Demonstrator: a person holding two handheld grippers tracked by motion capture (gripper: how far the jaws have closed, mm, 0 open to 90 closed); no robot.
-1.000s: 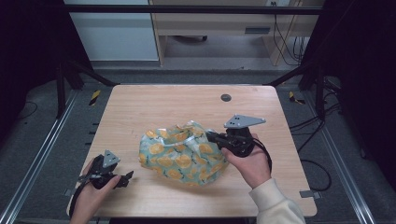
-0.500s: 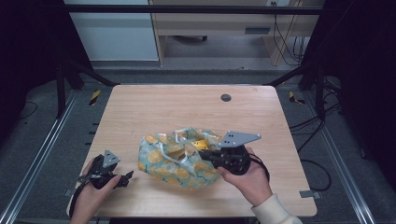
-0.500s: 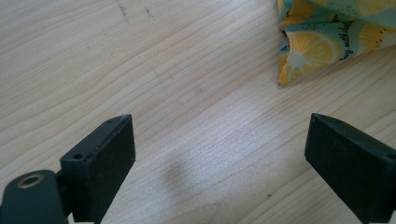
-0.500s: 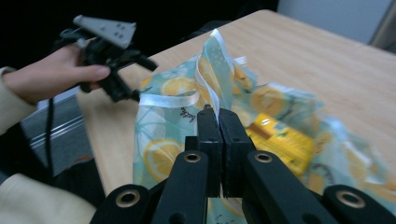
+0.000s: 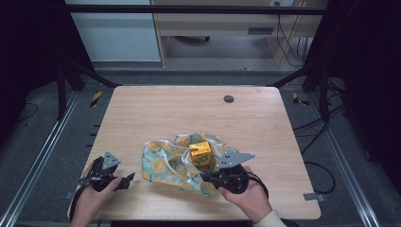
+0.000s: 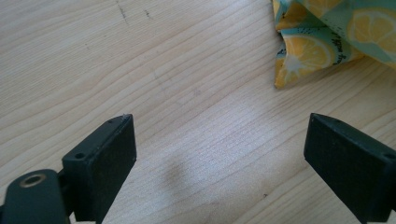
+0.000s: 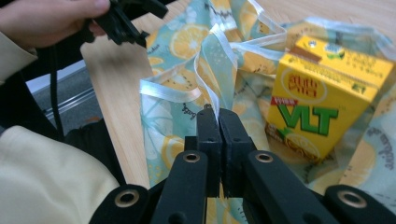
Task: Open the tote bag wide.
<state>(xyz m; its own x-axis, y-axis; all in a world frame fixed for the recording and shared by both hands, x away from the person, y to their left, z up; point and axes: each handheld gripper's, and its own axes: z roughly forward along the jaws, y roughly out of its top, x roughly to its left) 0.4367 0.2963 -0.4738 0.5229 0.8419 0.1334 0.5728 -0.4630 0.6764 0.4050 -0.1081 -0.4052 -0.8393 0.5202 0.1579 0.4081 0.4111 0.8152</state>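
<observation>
Right gripper [image 5: 208,177] jaws clench the lemon-print bag [image 5: 165,165] near the yellow carton [image 5: 200,153]; left gripper [image 5: 128,178] jaws released over the counter [image 5: 165,113].

Carton [image 5: 200,154] in bag [image 5: 163,165], table [image 5: 156,113] front-centre; left gripper [image 5: 126,179] left of bag

Bare table [image 5: 156,113] on the far half and both sides; lemon-print bag [image 5: 165,165] and upright yellow carton [image 5: 200,154] near-centre
</observation>
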